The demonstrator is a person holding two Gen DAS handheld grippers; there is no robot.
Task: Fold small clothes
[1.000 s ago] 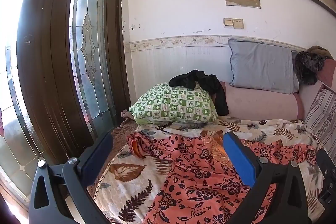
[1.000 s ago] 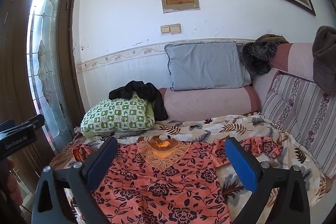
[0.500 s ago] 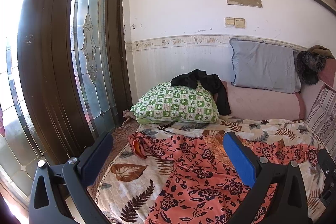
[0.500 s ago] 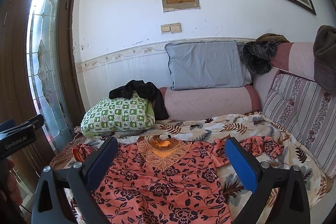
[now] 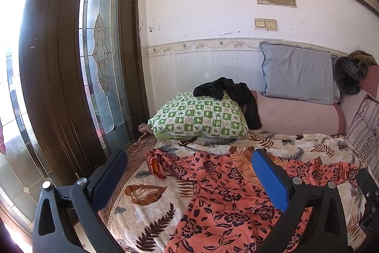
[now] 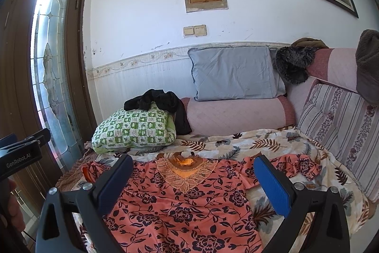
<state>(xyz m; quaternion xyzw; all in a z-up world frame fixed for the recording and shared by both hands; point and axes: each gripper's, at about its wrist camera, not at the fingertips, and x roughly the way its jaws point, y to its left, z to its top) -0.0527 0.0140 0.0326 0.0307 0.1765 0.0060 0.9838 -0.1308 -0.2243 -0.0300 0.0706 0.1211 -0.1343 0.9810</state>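
Door: a dark wooden door (image 5: 47, 77) with a leaded glass panel stands at the far left, beside the bed.
My left gripper (image 5: 189, 172): fingers spread wide with nothing between the pads; it hangs above the left part of the dress without touching it.
Dress: an orange dress (image 6: 180, 203) with dark flowers lies spread flat, front up, on the leaf-patterned blanket (image 6: 272, 144). Its embroidered neckline points toward the pillows. The left sleeve (image 5: 156, 164) is bunched near the blanket's edge; the right sleeve (image 6: 298, 165) lies out to the side.
Green pillow: a green-and-white checked pillow (image 5: 199, 119) sits at the head of the bed, just beyond the dress and apart from it.
Black garment: a crumpled black garment (image 5: 227, 93) lies draped over the top of the green pillow and hangs down its right side.
Bolster: a pink bolster (image 6: 236, 114) lies along the wall, with a grey pillow (image 6: 233, 72) propped on it.
My right gripper (image 6: 191, 174): fingers spread wide, holding nothing, poised above the chest of the dress; contact not seen.
Striped cushion: a striped cushion (image 6: 338, 125) leans at the far right.
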